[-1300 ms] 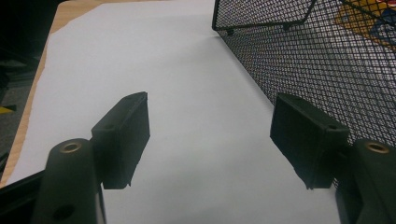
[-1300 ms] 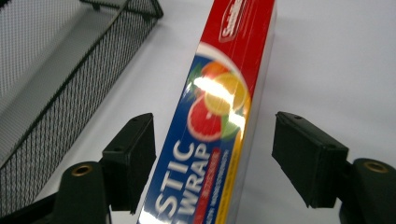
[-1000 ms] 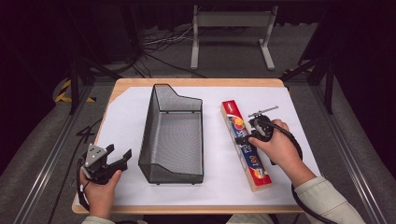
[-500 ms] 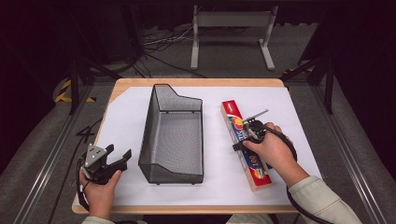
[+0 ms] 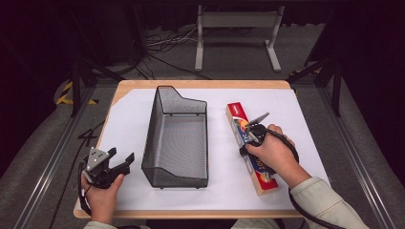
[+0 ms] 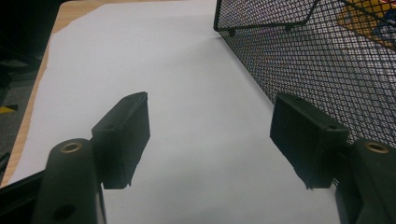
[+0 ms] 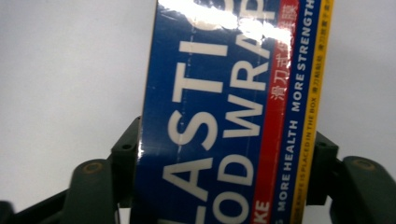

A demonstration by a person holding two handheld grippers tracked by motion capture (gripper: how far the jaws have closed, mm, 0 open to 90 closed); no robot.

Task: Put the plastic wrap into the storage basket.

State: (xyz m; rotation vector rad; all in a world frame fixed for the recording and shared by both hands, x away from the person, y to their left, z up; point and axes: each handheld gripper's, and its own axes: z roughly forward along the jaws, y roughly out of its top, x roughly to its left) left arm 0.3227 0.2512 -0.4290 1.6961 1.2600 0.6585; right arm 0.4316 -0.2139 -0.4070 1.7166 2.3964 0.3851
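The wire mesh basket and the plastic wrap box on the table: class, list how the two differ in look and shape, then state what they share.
The wire mesh basket is black, see-through and open-topped; the plastic wrap box is solid, closed and printed in blue, red and yellow. The basket is wide with tall walls; the box is long, narrow and low. The basket stands untouched; the box lies between the right gripper's jaws, which have just been closing. Both rest lengthwise on the white sheet.

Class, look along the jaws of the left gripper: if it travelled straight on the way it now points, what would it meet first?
Probably nothing soon: the open left gripper points along bare white paper. The black mesh basket runs close beside its right-hand jaw in that view, so that jaw might graze the basket's wall; depth is hard to judge.
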